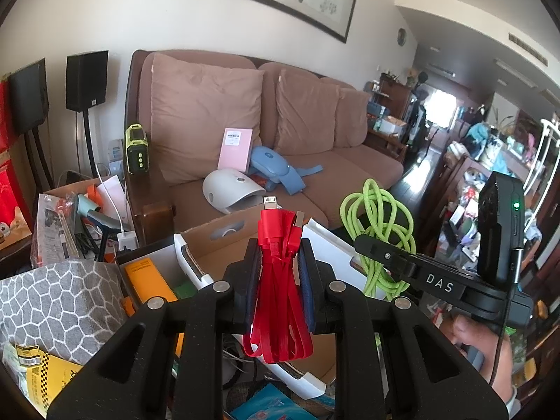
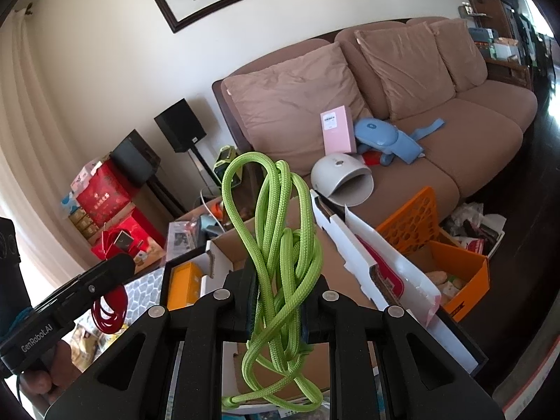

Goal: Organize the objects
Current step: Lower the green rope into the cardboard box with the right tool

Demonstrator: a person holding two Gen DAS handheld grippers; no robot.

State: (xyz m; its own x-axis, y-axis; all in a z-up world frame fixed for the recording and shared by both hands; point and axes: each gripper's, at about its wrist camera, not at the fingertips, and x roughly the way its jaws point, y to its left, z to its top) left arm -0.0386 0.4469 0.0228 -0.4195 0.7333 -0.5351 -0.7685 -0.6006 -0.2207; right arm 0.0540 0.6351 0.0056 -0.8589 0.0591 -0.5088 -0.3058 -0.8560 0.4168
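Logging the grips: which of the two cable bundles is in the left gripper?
The flat red cable, connector tip up, in the left gripper; the right gripper holds the braided green cable.

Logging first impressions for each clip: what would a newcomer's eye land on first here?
Two bright cable bundles held up in the foreground: a red flat cable clamped in the left gripper and a lime-green braided cord clamped in the right gripper, both above an open cardboard box. Behind them, a brown sofa carries a white domed device and a pink box.
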